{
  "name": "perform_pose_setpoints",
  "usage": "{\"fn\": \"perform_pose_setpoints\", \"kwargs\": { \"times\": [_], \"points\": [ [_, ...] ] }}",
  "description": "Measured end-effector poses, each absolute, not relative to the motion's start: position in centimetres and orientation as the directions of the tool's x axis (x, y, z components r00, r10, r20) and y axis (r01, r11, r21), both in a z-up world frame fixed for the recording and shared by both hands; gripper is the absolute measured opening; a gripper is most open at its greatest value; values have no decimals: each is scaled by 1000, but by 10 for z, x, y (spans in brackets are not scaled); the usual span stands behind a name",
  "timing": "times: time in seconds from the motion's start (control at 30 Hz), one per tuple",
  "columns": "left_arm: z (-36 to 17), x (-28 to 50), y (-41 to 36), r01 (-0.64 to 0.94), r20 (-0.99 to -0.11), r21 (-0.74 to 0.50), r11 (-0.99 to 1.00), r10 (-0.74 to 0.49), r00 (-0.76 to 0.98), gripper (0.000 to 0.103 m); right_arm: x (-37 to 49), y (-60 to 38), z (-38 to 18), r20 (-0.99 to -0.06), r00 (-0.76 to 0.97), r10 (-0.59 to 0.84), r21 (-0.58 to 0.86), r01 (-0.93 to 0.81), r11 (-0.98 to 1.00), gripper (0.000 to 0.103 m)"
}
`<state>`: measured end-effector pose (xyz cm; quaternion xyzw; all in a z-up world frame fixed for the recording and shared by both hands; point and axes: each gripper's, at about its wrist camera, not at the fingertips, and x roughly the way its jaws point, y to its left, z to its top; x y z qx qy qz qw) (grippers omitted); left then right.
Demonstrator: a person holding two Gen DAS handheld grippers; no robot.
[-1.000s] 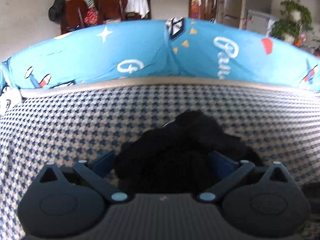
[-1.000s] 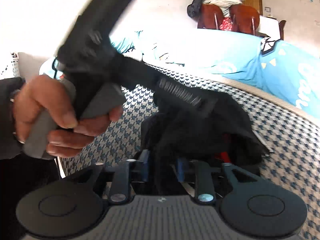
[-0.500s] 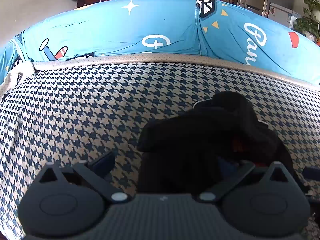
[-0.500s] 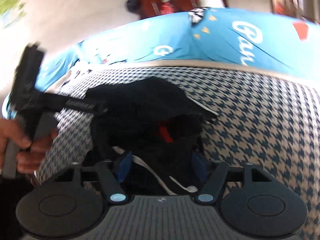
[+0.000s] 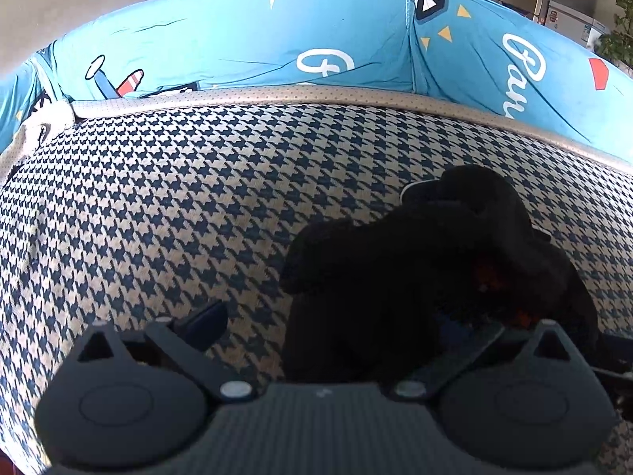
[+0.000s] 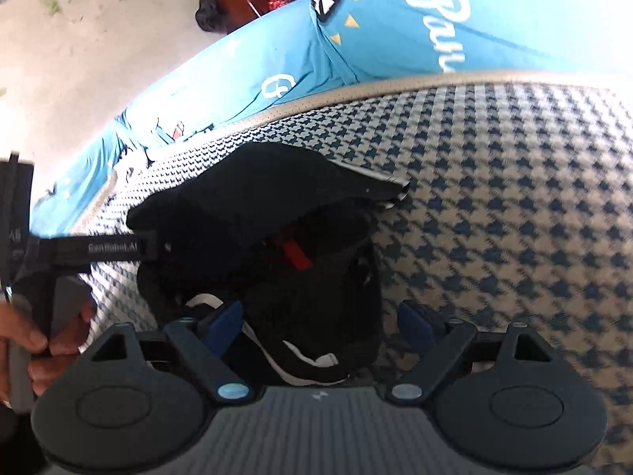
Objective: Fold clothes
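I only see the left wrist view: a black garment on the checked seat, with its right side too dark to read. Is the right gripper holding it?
Observer: No. The right gripper has its jaws opening. The garment lies between them, not clamped.
Operator: Is anything loose near there?
Observer: A white cord trails over the cloth just ahead of that gripper.
Operator: I see a reddish patch. What is it?
Observer: A red tag, inside the opening under the top flap.
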<state>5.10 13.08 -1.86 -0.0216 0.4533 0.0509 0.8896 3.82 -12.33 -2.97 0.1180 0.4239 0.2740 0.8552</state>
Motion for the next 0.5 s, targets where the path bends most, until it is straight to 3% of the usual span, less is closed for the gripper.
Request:
{"fn": "perform_pose_setpoints", "kwargs": {
  "times": [0.23,0.43,0.5],
  "points": [
    [-28,51,128,-110,-830,22,994,80,551,103,47,-104,-40,-626,452,636,507,-383,772,82],
    [-33,50,123,-95,-840,15,995,64,538,103,50,-91,-44,-605,451,657,507,-418,754,61],
    [-34,50,120,-88,-842,12,996,58,537,103,51,-88,-45,-599,450,662,510,-424,749,43]
  ]
}}
